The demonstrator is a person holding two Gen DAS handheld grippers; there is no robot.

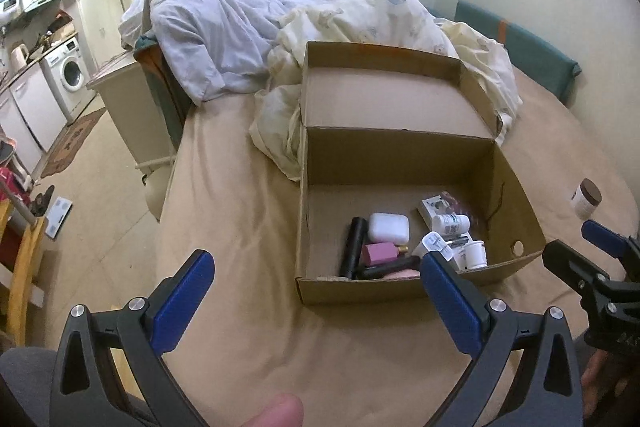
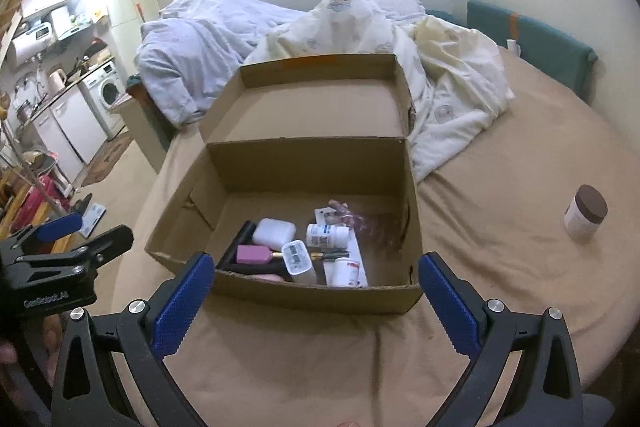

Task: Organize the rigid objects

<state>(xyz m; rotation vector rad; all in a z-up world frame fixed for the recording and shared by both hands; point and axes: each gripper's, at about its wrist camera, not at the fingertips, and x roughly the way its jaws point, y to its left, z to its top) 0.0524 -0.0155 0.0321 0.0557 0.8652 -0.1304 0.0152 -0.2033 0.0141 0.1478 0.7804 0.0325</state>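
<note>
An open cardboard box [image 1: 516, 195] [image 2: 412, 227] sits on the tan bed, lid folded back. Inside lie a white case [image 1: 389, 227] [image 2: 274, 231], a pink bottle [image 1: 380, 254] [image 2: 253, 254], a black tube [image 1: 353, 247], a white pill bottle [image 1: 451, 223] [image 2: 327, 234] and several other small items. A white jar with a brown lid [image 1: 586, 202] [image 2: 585, 213] stands on the bed to the right of the box. My left gripper [image 1: 316, 263] is open and empty, just before the box's front wall. My right gripper [image 2: 316, 265] is open and empty, at the box's front wall.
Crumpled white and cream bedding [image 1: 248, 27] [image 2: 440, 67] lies behind the box. A teal headboard cushion [image 1: 520, 43] [image 2: 532, 39] is at the far right. The bed's left edge drops to the floor, with a washing machine [image 1: 68, 75] and clutter beyond.
</note>
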